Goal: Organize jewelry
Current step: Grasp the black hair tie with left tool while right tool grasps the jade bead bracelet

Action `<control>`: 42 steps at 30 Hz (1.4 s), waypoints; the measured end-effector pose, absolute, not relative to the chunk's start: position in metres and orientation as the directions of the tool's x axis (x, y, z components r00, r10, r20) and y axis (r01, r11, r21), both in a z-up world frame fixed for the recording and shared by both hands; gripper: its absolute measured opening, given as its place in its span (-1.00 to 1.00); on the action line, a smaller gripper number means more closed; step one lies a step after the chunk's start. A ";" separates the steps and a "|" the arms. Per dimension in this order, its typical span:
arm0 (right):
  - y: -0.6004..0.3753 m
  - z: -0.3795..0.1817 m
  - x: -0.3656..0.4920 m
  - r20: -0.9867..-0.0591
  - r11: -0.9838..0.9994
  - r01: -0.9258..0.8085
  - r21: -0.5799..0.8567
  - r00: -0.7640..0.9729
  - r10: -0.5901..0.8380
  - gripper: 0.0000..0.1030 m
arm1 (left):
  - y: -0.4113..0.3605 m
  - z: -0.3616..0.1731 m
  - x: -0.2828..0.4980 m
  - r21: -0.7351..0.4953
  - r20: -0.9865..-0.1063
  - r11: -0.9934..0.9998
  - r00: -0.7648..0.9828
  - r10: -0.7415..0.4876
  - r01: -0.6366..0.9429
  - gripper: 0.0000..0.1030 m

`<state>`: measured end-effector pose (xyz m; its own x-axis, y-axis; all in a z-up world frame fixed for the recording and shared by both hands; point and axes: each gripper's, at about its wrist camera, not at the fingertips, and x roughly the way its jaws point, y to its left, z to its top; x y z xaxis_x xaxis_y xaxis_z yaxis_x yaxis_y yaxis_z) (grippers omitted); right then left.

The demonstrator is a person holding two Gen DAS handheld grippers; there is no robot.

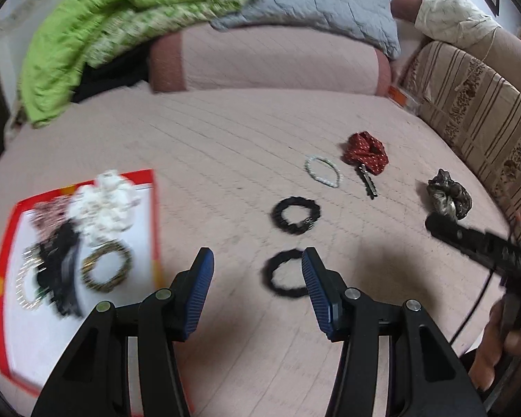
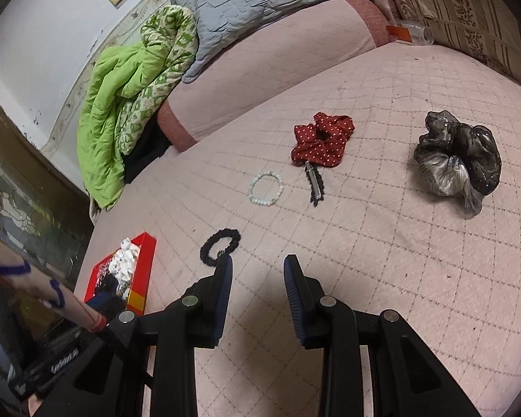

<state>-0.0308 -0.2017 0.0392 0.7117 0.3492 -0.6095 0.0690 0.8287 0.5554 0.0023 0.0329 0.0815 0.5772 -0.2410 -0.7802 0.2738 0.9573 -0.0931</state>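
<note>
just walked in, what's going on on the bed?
A person with a two-finger gripper in each hand is sorting hair ties and bracelets on a pink quilted bed. Several pieces already lie in a red-rimmed tray. The left gripper is open above a black hair tie, empty. The right gripper is open and empty too. Still loose: another black hair tie, a white bead bracelet, a red dotted scrunchie, a hair clip and a dark sheer scrunchie.

2 wrist views, angled down over pink bed (image 1: 246, 132); both share pearl bracelet (image 2: 265, 187).
</note>
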 end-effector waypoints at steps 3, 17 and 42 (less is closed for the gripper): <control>-0.205 0.034 -0.029 -0.609 0.813 0.074 0.578 0.702 0.369 -0.35 | 0.020 0.071 0.027 -0.119 -0.806 0.954 0.534 -0.255 0.275 0.00; -0.214 0.023 -0.026 -0.617 0.787 0.079 0.612 0.670 0.413 -0.35 | -0.009 0.016 0.102 -0.123 -0.886 0.964 0.412 -0.214 0.235 -0.13; -0.156 0.023 0.098 -0.715 0.924 -0.091 0.371 0.607 0.347 -0.36 | 0.034 0.060 0.050 -0.131 -0.721 0.942 0.623 -0.304 0.309 -0.86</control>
<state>0.0975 -0.1560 0.0225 0.6066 0.3468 -0.7154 -0.0909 0.9242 0.3709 0.0505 0.0340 0.0603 0.6228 -0.3042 -0.7208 0.3086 0.9421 -0.1310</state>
